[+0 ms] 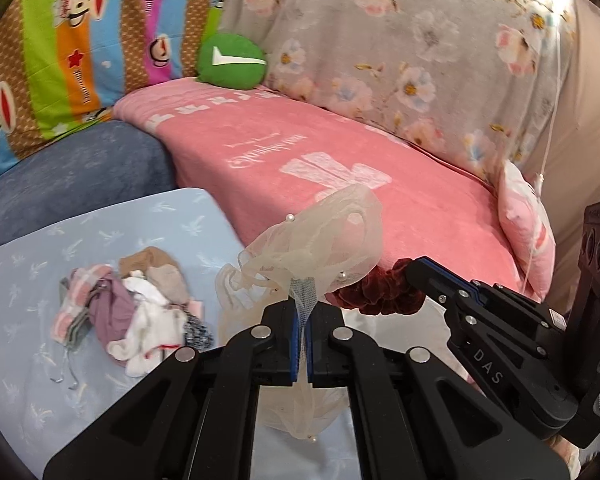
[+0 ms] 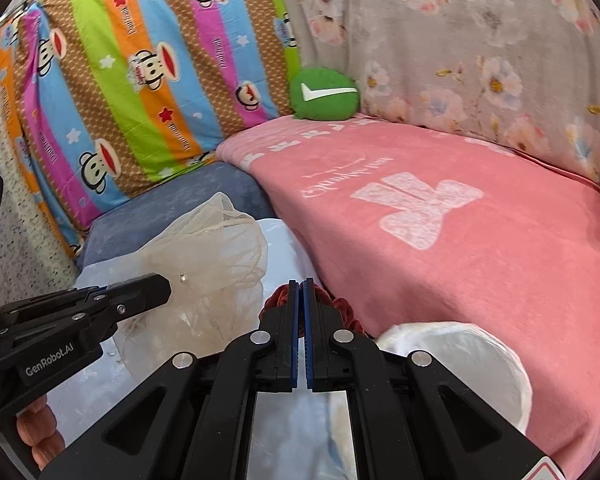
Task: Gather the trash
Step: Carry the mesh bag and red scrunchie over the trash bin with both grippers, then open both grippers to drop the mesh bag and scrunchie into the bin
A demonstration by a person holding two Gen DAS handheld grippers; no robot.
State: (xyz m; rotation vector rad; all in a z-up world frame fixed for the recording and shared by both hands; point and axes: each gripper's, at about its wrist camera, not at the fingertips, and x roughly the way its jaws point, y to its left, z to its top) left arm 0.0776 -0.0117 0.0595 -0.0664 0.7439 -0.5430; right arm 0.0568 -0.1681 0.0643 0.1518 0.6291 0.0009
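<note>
Holding two bits of stuff at once here, one in each gripper. The left gripper (image 1: 302, 312) was clamped tight on a cream mesh scrunchie (image 1: 320, 240) with little pearl beads, its netting puffing out above the jaws and hanging below them. The right gripper (image 2: 301, 292) had its jaws squeezed together on a dark red velvet scrunchie (image 1: 374, 292), which poked out on both sides of the fingers. Both were lifted clear over the pale blue sheet (image 1: 28, 288), right next to each other, near the edge of the pink blanket (image 1: 400, 184).

As for progress, I'd say it was mid-way at best. A bin with a white liner (image 2: 460, 356) sat just below and to the right in the right wrist view, so that looked like where these two were headed, but neither had been dropped yet. A pile of socks and small cloth bits (image 1: 132, 316) was lying on the blue sheet too, untouched. Whether that counted as trash, I couldn't tell.
</note>
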